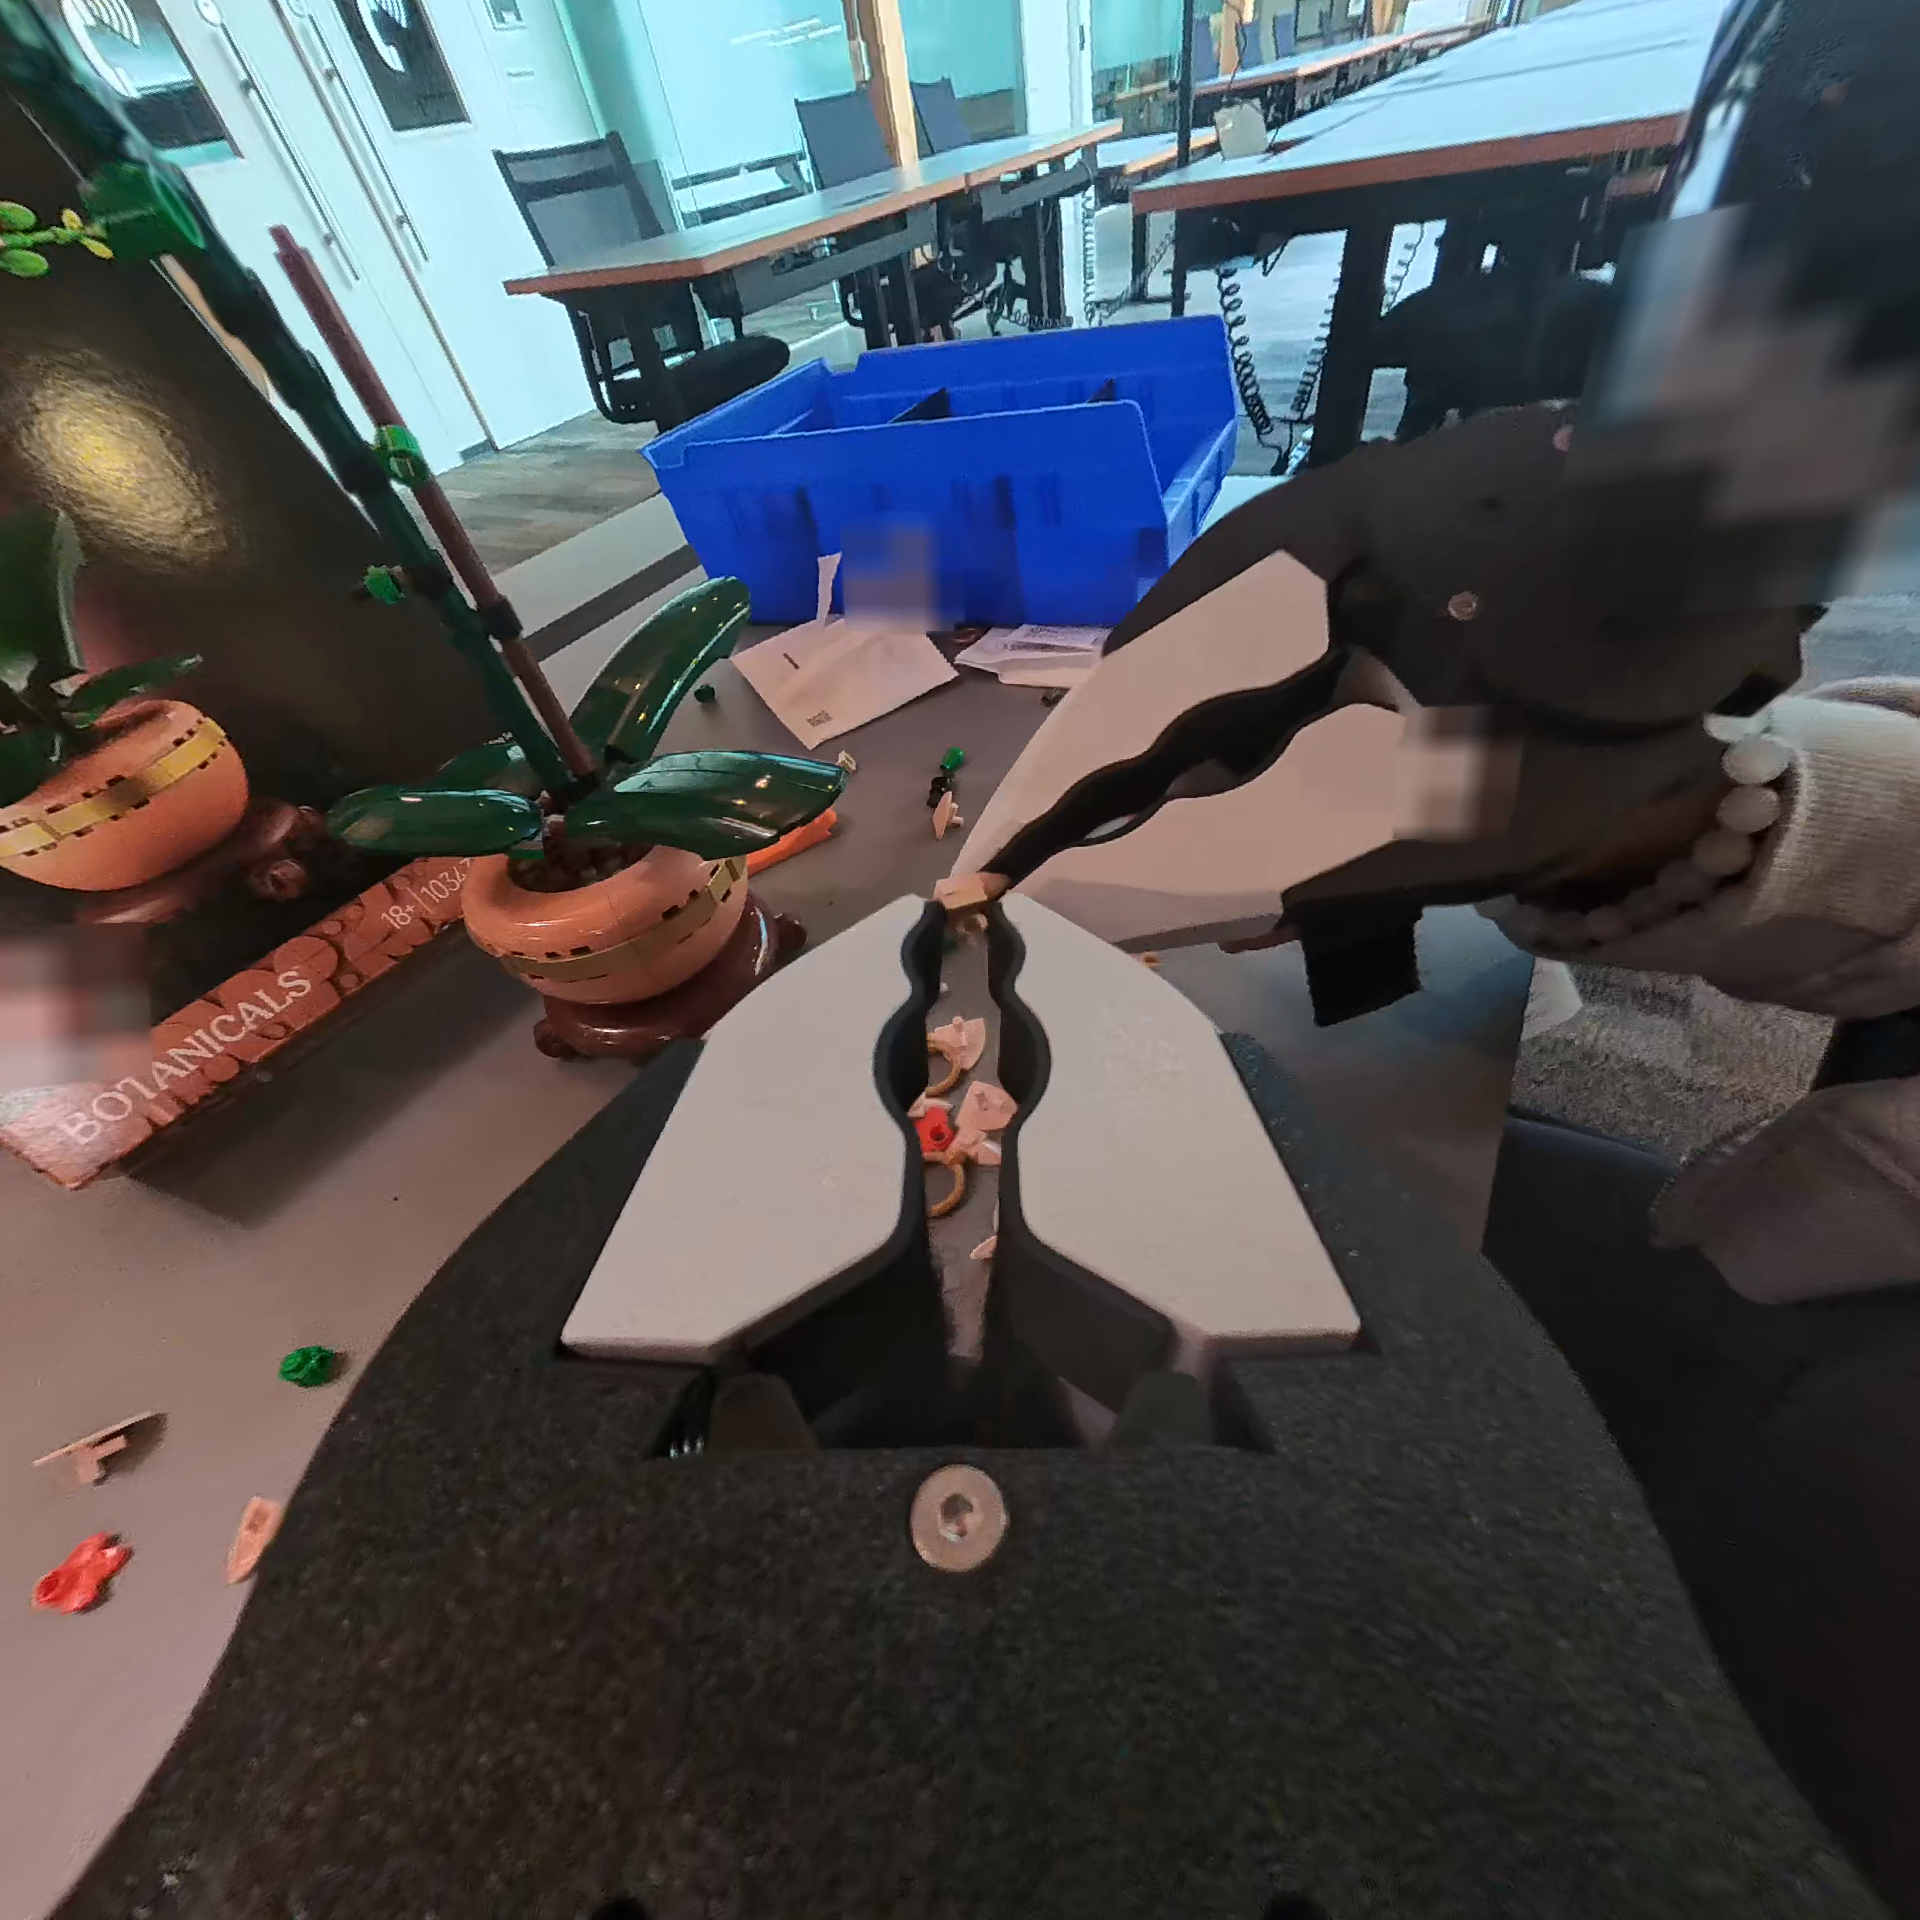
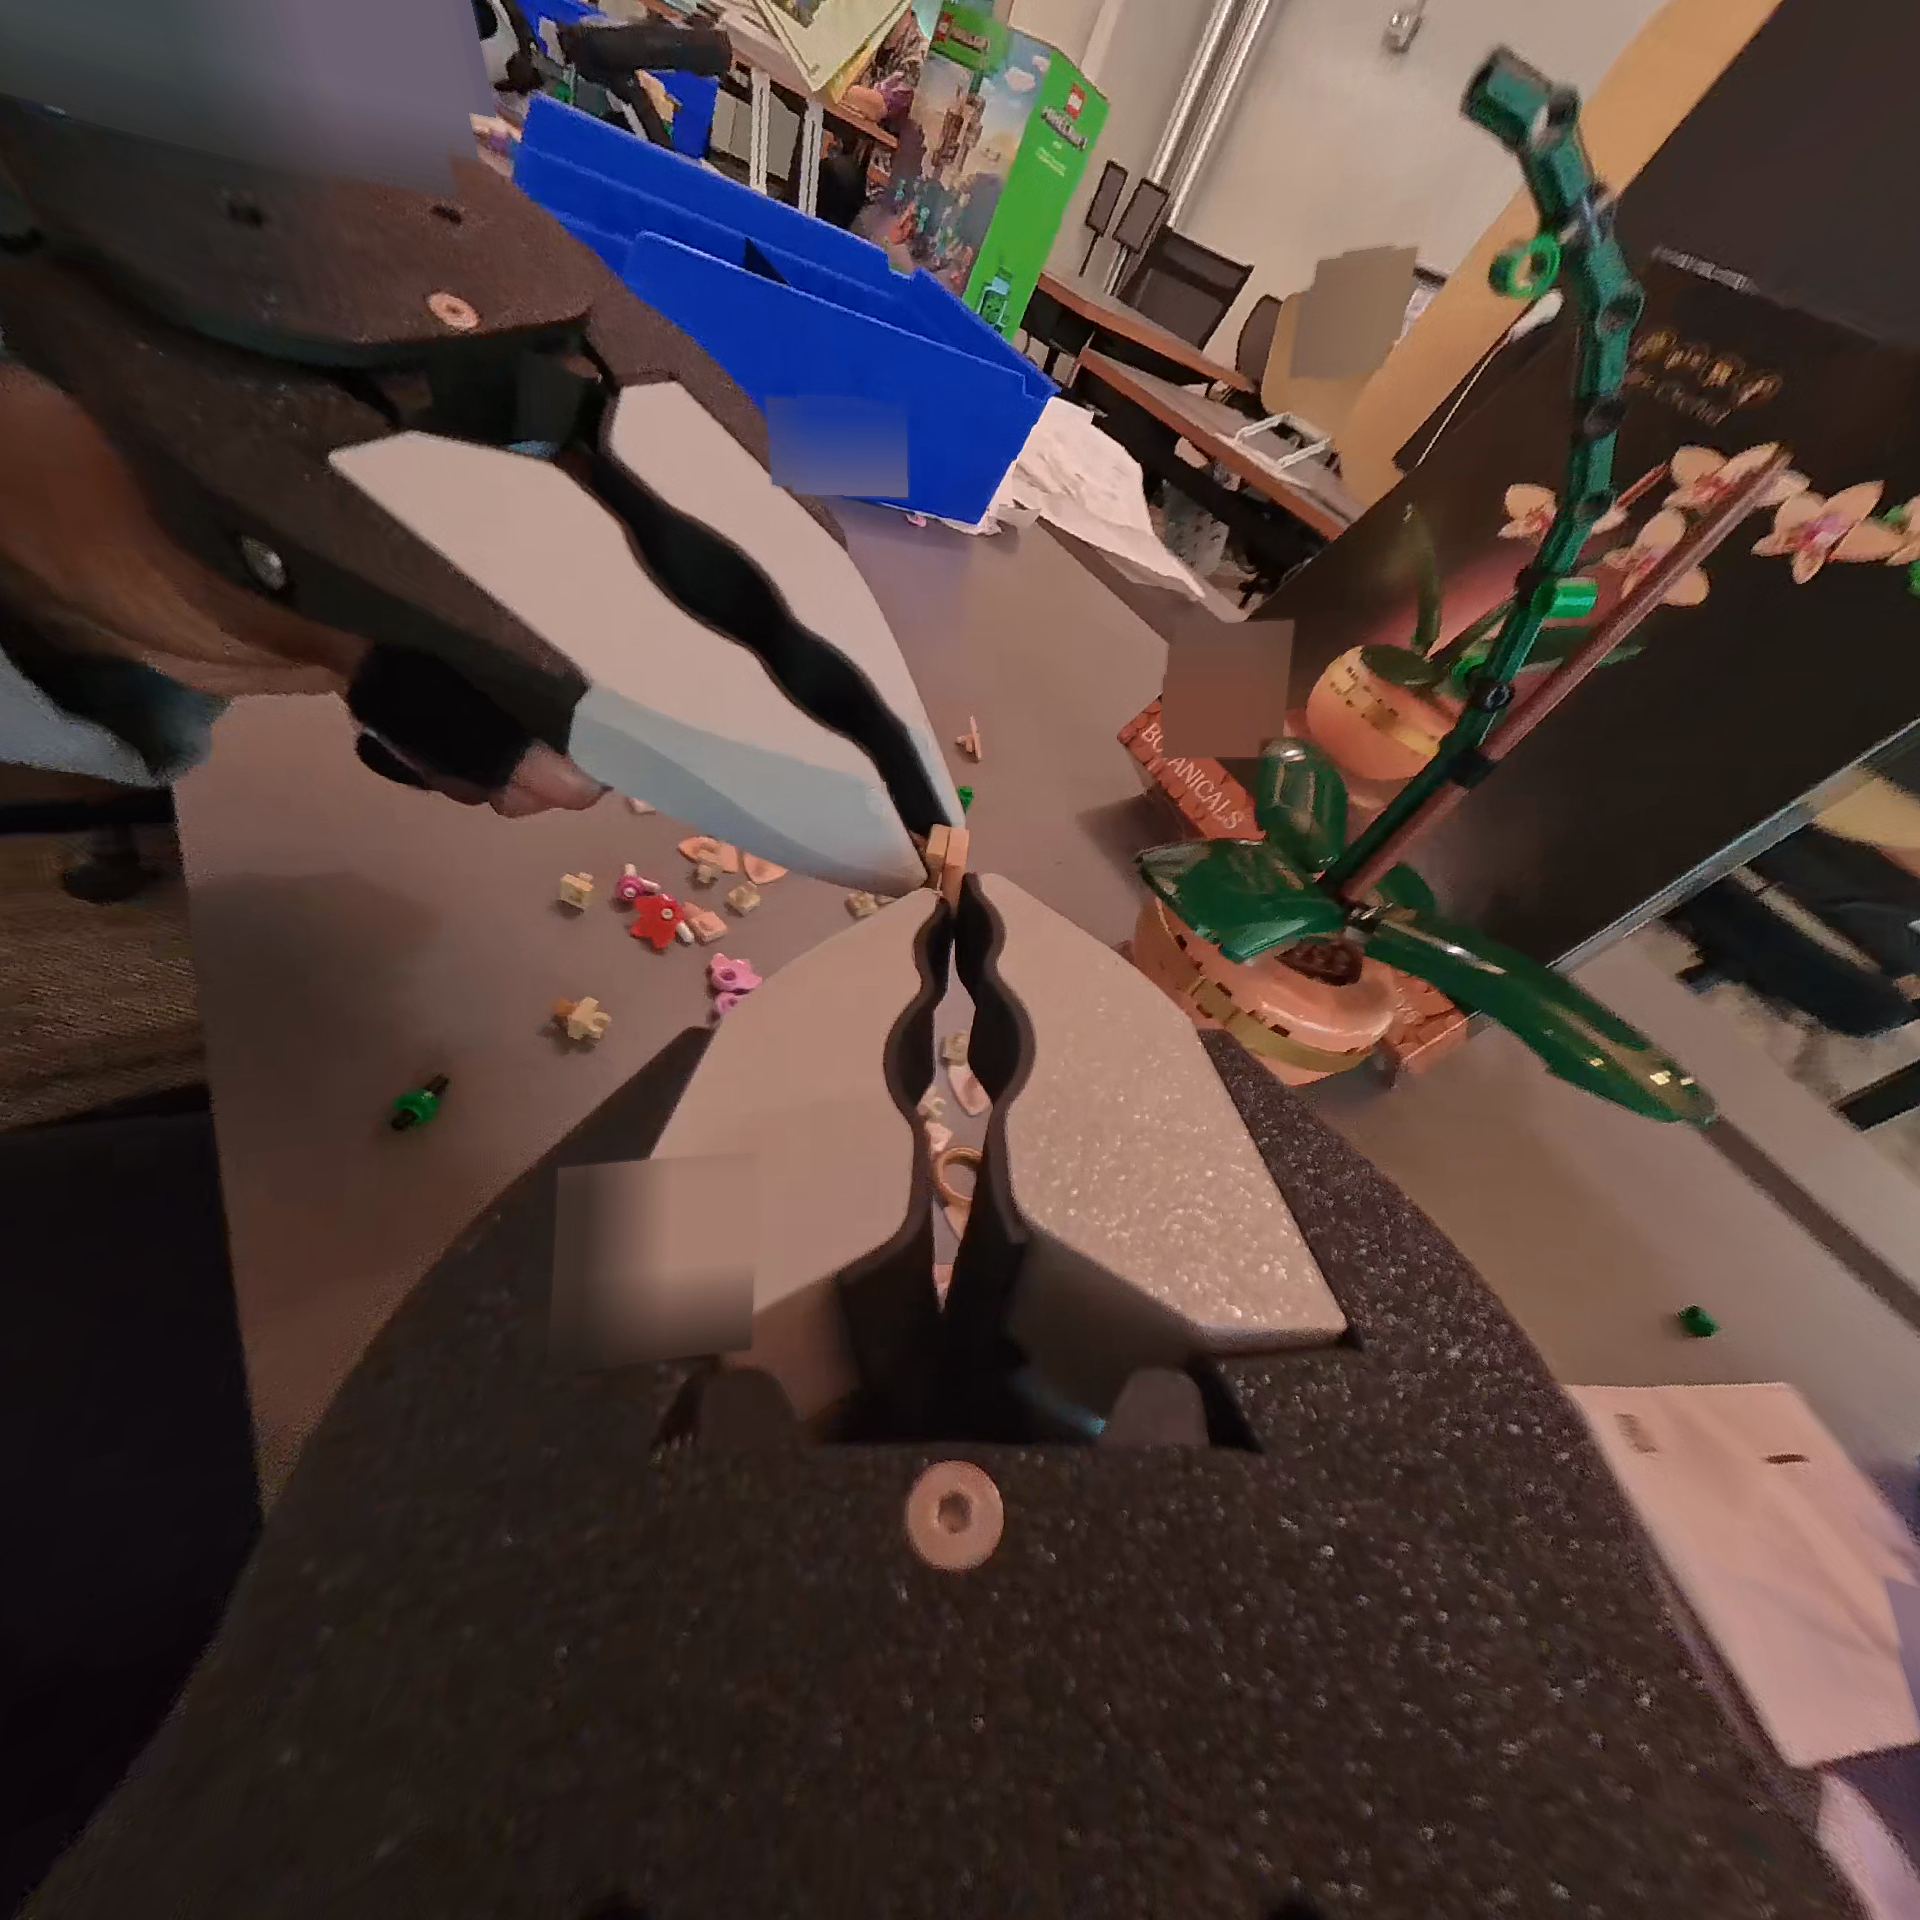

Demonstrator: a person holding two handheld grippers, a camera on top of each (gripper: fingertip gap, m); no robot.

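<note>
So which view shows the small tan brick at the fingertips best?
The left wrist view: the tan brick faces the camera, pinched at the tip of the right hand-held gripper, right at the tips of the left hand-held gripper. The right wrist view shows it blurrier and partly hidden by the fingertips.

Long wood-topped desks (image 1: 831, 223) on black legs stand in rows over grey carpet (image 1: 551, 488), dark office chairs (image 1: 582, 203) pushed in. Behind them run white doors (image 1: 343, 156) and teal-lit glass partitions (image 1: 748, 83). Coiled black cables (image 1: 1242, 353) hang beneath one desk.
</note>
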